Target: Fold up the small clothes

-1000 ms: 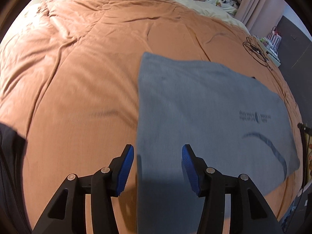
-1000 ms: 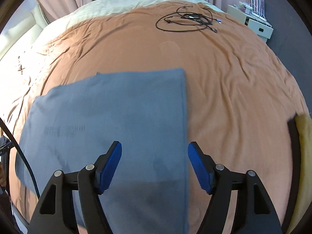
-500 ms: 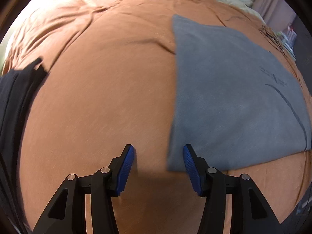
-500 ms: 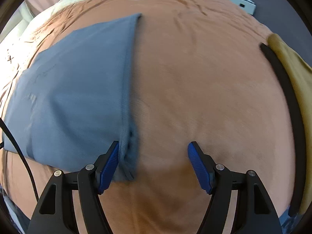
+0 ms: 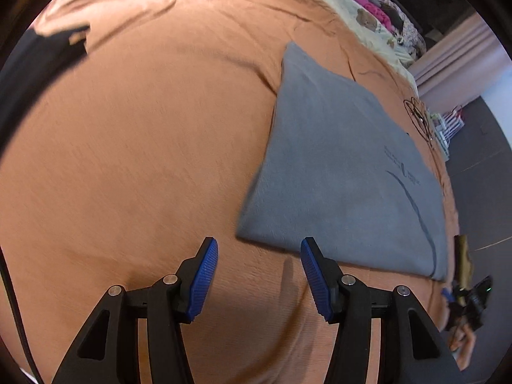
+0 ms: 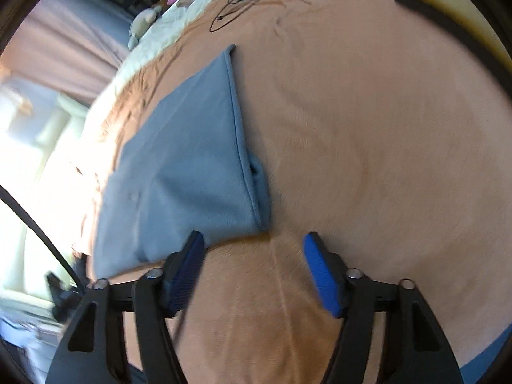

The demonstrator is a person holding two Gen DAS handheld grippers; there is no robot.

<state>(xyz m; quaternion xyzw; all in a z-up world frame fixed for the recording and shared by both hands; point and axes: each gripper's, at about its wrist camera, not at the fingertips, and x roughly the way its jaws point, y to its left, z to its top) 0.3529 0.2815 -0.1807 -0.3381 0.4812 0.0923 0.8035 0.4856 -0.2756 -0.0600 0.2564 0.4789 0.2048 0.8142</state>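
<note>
2 views show 1 folded grey garment [image 5: 345, 172] lying flat on the orange bedspread [image 5: 144, 160]. In the left view its long axis runs from upper centre to lower right; a dark curved line and small print mark it. The left gripper [image 5: 259, 272] stands spread, empty, below its near corner. The right gripper [image 6: 252, 262] is closing on nothing, beside the garment's hemmed edge.

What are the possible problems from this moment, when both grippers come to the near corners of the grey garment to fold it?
1. The right gripper is closing with only orange bedspread between its pads, so it may pinch that instead of the grey garment.
2. At that corner an under layer sticks out, so a grip may catch one layer only.
3. The left gripper is open, just short of the garment's edge, and could push it into wrinkles.
</note>
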